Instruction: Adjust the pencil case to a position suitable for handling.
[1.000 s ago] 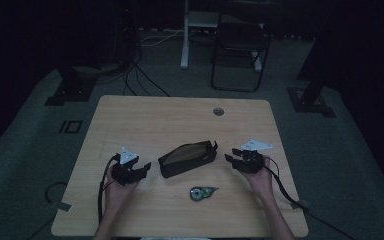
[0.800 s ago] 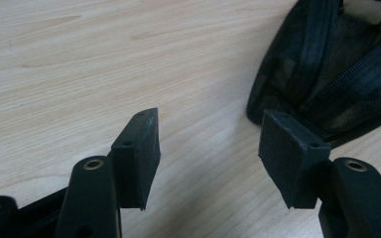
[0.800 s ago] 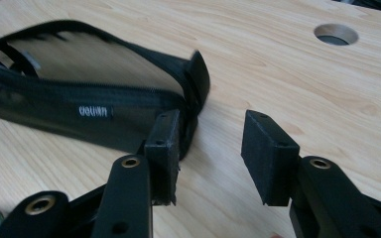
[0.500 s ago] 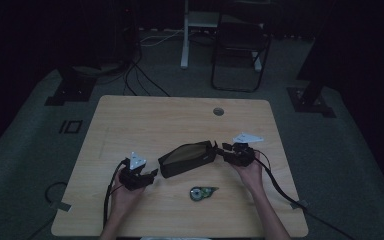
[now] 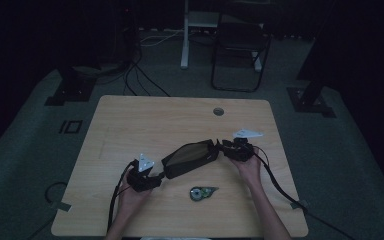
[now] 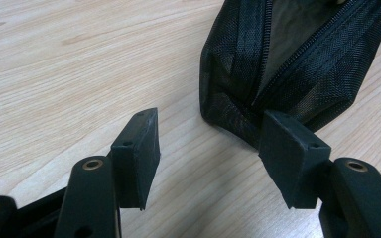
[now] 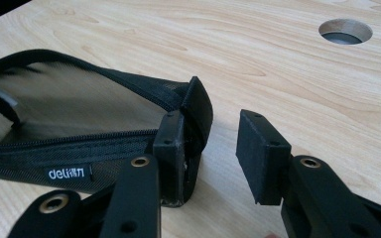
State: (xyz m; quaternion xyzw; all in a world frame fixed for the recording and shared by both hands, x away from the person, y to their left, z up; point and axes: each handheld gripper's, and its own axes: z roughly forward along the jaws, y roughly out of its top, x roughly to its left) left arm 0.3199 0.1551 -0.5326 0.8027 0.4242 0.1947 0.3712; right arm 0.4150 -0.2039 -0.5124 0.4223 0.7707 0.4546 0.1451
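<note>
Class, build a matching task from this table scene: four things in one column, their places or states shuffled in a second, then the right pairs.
Things
1. pencil case
2. tape dispenser
3. round hole
4. left claw

Places or states
A. in the tabletop's far part
B. open, at the case's near-left end
C. unzipped, lying between both claws
D. near the table's front edge

Pairs: 1-C, 2-D, 3-A, 4-B

Black pouch on pale wood

The zipper pouch [image 5: 189,157] is black woven mesh with a white "deli" label; the table [image 5: 130,125] is light wood with wavy grain. Both grippers' jaws are matte black, topped by grey plates. The small tape dispenser [image 5: 200,192] looks greenish-grey.
</note>
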